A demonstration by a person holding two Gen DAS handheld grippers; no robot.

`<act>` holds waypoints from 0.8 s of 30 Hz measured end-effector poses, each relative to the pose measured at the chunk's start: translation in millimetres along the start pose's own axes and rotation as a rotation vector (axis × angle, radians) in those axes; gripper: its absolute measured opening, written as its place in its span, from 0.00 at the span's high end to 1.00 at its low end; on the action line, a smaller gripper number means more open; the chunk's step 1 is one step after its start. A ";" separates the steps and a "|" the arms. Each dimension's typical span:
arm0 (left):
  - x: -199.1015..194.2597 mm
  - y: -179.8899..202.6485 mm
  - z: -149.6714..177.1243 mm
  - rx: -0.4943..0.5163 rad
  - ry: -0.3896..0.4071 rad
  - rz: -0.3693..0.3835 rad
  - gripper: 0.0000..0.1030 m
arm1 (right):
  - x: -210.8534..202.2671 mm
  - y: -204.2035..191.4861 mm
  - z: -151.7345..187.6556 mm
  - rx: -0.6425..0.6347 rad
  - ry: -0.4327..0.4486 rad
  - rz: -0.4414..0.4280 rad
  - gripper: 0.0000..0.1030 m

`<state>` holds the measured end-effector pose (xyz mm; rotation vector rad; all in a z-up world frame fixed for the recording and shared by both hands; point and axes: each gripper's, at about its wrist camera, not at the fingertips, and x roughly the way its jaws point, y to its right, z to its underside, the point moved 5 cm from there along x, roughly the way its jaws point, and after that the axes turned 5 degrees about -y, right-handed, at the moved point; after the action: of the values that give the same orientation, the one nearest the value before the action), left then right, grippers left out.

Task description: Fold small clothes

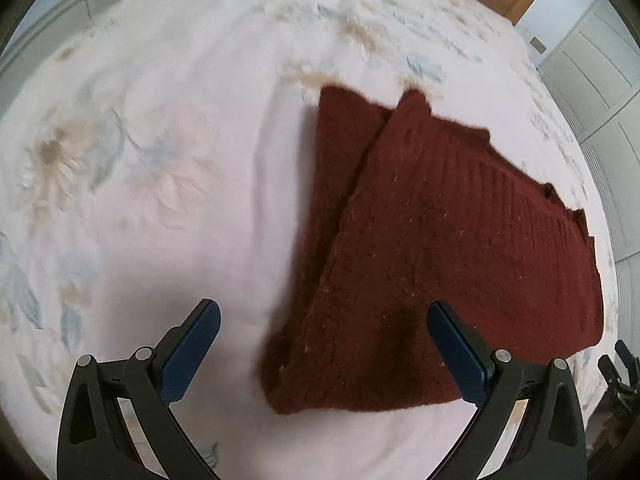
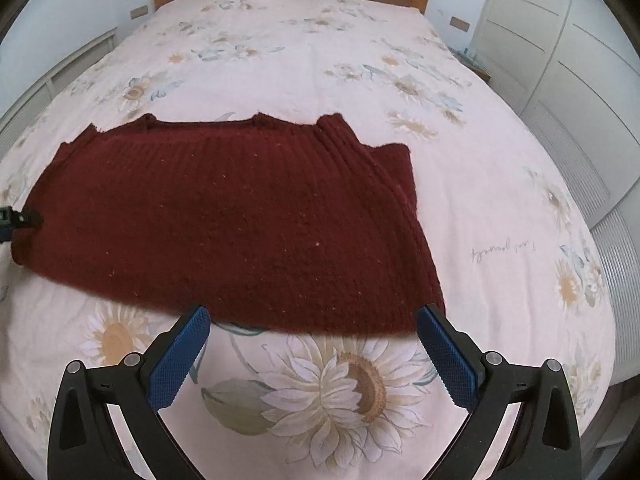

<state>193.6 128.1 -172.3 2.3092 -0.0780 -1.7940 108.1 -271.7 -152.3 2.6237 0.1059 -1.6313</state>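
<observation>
While both tongs stand wide and hold nothing, the dark red knitted garment [image 2: 224, 216] lies folded on the flowered bed [image 2: 500, 208]. From the left tongs [image 1: 324, 344] it spreads toward 1 o'clock, its near corner between the blue pads [image 1: 456, 354]. From the right tongs [image 2: 312, 348] it lies at 11 o'clock, its hem just beyond the fingertips.

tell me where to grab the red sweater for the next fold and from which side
Take the red sweater by its near hem corners, coming in low from the near edge of the bed. It lies flat, with one side already folded over, and both grippers, left and right, are open at that edge. The hem is thin, so one finger probably has to slide under it.
</observation>
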 end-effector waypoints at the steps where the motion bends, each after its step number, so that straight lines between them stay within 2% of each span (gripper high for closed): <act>1: 2.3 -0.9 1.7 0.002 -0.016 0.010 0.01 | -0.7 3.0 1.4 0.003 0.001 0.001 0.00; 3: 15.1 1.5 4.4 0.010 -0.050 0.021 0.01 | -2.9 10.5 3.7 0.012 0.003 0.004 0.00; 7: 20.8 3.8 7.8 0.014 -0.026 0.018 0.01 | -5.6 22.5 5.6 0.041 0.013 0.002 0.00; 10: 24.6 9.8 5.1 0.024 -0.052 0.053 0.02 | -7.8 31.0 6.8 0.057 0.020 0.002 0.00; 11: 25.1 11.7 4.9 0.029 -0.063 0.069 0.07 | -8.8 33.5 7.2 0.062 0.024 -0.001 0.00; 13: 26.8 15.2 1.9 0.034 -0.075 0.107 0.25 | -11.6 39.6 8.9 0.075 0.034 -0.006 0.00; 15: 24.5 21.1 0.9 0.030 -0.094 0.157 0.51 | -13.4 45.5 11.1 0.089 0.042 -0.012 0.00; 16: 23.9 24.1 0.2 0.032 -0.103 0.173 0.57 | -14.1 48.7 12.3 0.097 0.045 -0.016 0.00; 17: 23.5 27.6 -0.8 0.035 -0.113 0.190 0.69 | -14.4 51.2 12.9 0.103 0.049 -0.019 0.00; 19: 22.1 35.7 -3.8 0.053 -0.122 0.177 0.72 | -16.2 58.0 13.7 0.121 0.057 -0.029 0.00; 24: -4.1 58.1 -8.1 0.105 -0.086 0.125 0.75 | -21.8 78.7 12.9 0.176 0.081 -0.053 0.00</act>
<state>205.6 73.3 -154.8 2.2402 -0.3310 -1.8670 93.7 -351.8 -138.0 2.8422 0.0368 -1.6197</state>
